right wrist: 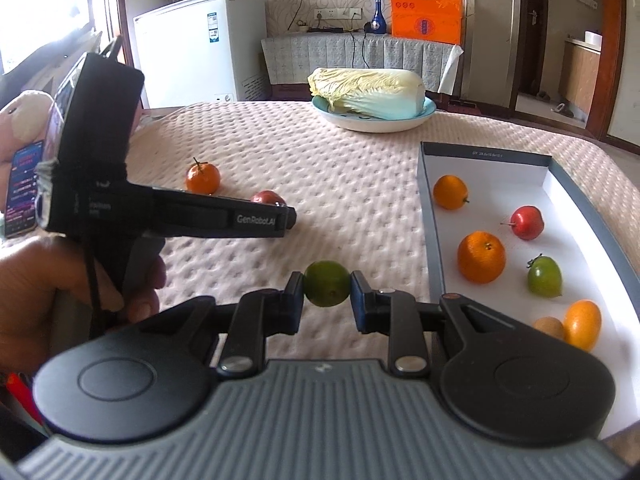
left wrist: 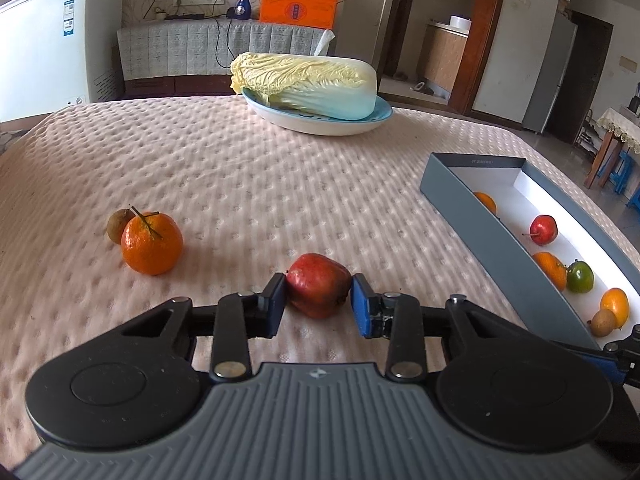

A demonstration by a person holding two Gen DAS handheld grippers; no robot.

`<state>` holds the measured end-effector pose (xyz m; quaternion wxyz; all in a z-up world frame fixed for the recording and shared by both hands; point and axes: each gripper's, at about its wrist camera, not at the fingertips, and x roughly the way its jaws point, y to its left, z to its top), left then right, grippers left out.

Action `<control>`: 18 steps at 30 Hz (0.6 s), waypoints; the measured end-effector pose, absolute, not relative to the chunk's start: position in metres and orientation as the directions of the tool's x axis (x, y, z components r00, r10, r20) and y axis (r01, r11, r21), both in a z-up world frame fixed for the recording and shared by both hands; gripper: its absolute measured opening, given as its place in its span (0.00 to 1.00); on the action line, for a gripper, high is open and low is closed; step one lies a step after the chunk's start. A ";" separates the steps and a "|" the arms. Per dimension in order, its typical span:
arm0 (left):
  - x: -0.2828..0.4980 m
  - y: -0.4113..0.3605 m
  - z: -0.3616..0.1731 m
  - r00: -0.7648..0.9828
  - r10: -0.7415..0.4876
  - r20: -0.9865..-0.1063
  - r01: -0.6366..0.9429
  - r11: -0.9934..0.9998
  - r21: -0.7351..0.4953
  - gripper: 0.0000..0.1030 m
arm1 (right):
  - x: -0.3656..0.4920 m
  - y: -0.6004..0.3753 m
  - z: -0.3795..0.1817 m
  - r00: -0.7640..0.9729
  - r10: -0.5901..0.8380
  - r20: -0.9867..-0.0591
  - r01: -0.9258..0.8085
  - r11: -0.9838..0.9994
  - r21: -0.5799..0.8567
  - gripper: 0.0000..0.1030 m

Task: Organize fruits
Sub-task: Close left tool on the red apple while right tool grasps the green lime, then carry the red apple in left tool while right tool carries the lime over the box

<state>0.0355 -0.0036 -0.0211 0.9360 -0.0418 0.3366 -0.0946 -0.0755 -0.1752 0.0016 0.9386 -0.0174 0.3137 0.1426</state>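
Note:
My left gripper point(left wrist: 319, 300) is shut on a dark red apple point(left wrist: 318, 290) resting on the pink table cover. An orange with a stem point(left wrist: 152, 243) and a small brown fruit point(left wrist: 118, 225) lie to its left. My right gripper point(right wrist: 327, 298) is shut on a green round fruit point(right wrist: 327, 283), just left of the grey box point(right wrist: 434, 236). The box holds several fruits: oranges point(right wrist: 481, 257), a red apple point(right wrist: 527, 222), a green fruit point(right wrist: 544, 276). The left gripper also shows in the right wrist view point(right wrist: 286, 216), with the red apple point(right wrist: 267, 197) partly hidden behind it.
A blue-rimmed plate point(left wrist: 360, 122) with a napa cabbage point(left wrist: 308, 82) stands at the far side of the table. The grey box also shows at the right of the left wrist view point(left wrist: 472, 204). A white freezer point(right wrist: 192, 48) and a cabinet stand beyond the table.

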 end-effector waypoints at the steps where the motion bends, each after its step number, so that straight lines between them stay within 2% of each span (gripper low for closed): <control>1: 0.035 -0.004 -0.019 0.758 -0.203 -0.620 0.148 0.979 -0.141 0.39 | -0.076 -0.176 0.003 0.765 0.257 -0.591 -0.278 0.959 0.058 0.27; 18: 0.021 -0.015 0.009 0.784 -0.186 -0.592 0.147 0.983 -0.114 0.39 | -0.088 -0.185 0.019 0.790 0.276 -0.548 -0.289 0.955 0.064 0.27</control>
